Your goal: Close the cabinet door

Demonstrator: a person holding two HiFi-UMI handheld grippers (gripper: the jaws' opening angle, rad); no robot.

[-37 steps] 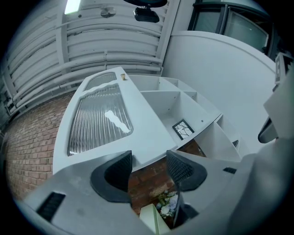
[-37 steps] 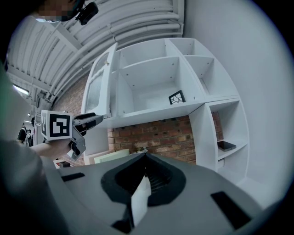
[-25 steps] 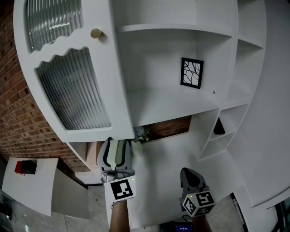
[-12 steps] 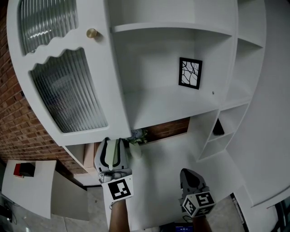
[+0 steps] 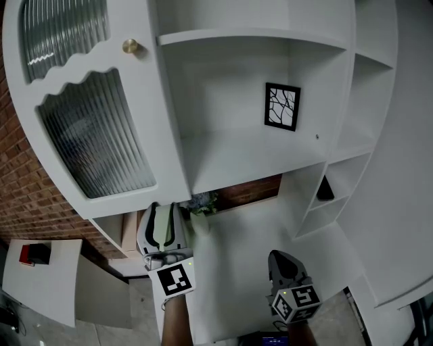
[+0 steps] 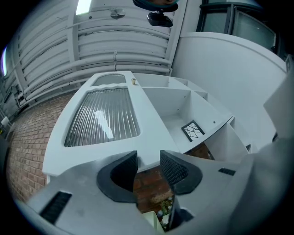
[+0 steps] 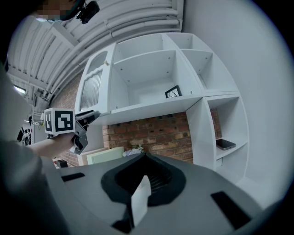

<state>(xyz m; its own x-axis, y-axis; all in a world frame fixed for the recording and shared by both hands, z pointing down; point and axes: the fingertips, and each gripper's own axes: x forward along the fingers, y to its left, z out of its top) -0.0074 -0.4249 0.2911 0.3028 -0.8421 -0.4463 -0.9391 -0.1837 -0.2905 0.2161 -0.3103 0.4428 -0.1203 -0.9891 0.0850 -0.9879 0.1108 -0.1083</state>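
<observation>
Brick wall [image 7: 156,131]; right gripper [image 7: 146,167] jaws together, unreadable from head view.

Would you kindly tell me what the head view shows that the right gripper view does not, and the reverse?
Only the head view: the right gripper from outside, with its marker cube. Only the right gripper view: that gripper's jaws seen from behind, closed together, plus the ceiling beams and the head camera. Both: the open cabinet door with ribbed glass, the framed picture and the brick wall.
</observation>
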